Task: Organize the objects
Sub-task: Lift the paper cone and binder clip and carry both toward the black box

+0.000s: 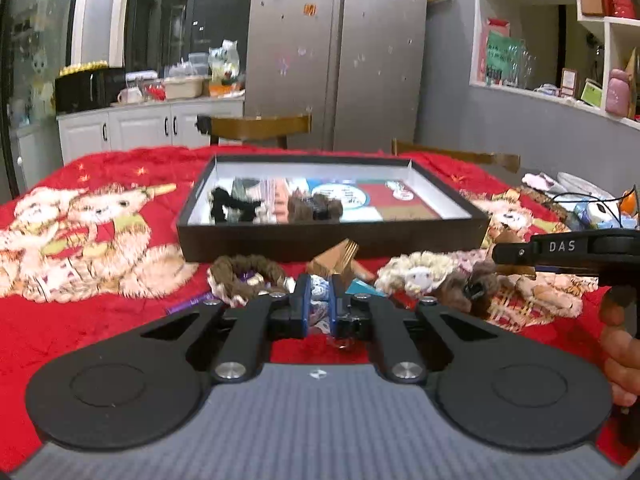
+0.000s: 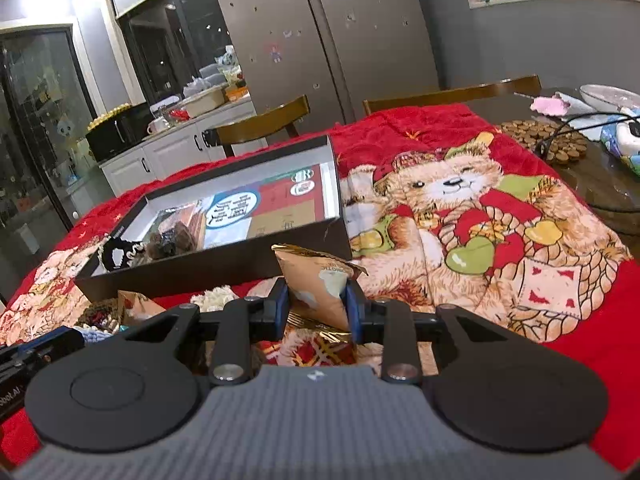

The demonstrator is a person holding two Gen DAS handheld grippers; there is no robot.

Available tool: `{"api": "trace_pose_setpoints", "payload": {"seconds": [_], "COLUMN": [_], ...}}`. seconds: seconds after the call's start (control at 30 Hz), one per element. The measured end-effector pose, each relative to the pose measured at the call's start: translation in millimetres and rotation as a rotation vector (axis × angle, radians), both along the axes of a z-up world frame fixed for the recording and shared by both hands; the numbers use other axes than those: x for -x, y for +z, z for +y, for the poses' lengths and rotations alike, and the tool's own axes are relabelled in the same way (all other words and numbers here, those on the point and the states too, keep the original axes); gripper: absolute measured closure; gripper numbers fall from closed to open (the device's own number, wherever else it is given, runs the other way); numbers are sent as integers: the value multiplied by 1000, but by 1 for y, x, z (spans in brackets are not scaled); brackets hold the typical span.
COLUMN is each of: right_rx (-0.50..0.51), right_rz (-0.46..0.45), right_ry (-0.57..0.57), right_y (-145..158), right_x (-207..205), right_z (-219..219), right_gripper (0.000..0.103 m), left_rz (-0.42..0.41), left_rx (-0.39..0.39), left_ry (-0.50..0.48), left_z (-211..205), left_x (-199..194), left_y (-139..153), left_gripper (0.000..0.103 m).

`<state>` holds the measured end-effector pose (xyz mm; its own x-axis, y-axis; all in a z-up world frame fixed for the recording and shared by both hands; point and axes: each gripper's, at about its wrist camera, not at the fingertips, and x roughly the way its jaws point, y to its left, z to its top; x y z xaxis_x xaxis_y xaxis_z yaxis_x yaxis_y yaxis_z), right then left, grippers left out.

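Packet: we have the crinkled tan-and-gold foil snack packet (image 2: 320, 288) clamped between the blue pads of the right gripper (image 2: 316, 308), standing upright just in front of the near wall of the shallow black cardboard box (image 2: 224, 268).
Packet handling: we judge it light, thin and slippery, with foil that creases and gives under pressure; the flat middle we are pinching looks like the best hold, as the jagged sealed top would tear or slide.
Small item: the left gripper (image 1: 320, 300) is closed tight on a small white-and-blue patterned piece (image 1: 320, 294); we cannot tell whether it is cloth or wrapper.
Small item handling: it appears soft and nearly weightless, so we expect it to compress and stay put if pinched through its bulk.
Loose pile: a fuzzy brown scrunchie (image 1: 244, 276), a fluffy cream scrunchie (image 1: 416, 276) and a folded gold-edged brown wrapper (image 1: 338, 258) lie on the plush red bear-print blanket (image 1: 100, 240), just beside the box.
Pile handling: the scrunchies look springy and easy to grasp across the ring; the pile of the blanket may snag them.
Box: stiff, low walls, pale inner sides, a glossy printed floor; dark furry pieces (image 1: 316, 208) already lie inside it.
Right-hand tool: it shows at the edge of the left view, a person's fingers (image 1: 620, 356) around its handle.
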<state>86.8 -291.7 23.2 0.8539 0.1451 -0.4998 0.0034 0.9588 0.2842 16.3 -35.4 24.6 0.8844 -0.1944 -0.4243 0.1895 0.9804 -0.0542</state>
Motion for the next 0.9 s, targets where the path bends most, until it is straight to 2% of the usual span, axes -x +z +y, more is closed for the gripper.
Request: {"api": "trace_pose_setpoints", "payload": {"seconds": [0.2,0.3,0.43,0.73,0.9], "right_rx": [-14,-18,-20,-35,-49], "right_rz": [-23,-38,-40,-65,-84], "right_ry": [15,15,11,34,54], "right_y": [7,10,11,23,43], "right_x": [3,5,5,5,5], "right_z": [1,0,0,-1,0], "right_gripper": [70,70,70,70,70], "left_rz": [-60,-60,-135,-109,-139], "left_rx": [6,54,11,45,42], "left_ry": [16,3,2,14,13], "left_z": [4,10,6,9,9], "left_x": [5,8,16,11,9], "left_y": [14,26,29,36,53], "left_gripper": [92,92,92,92,92]}}
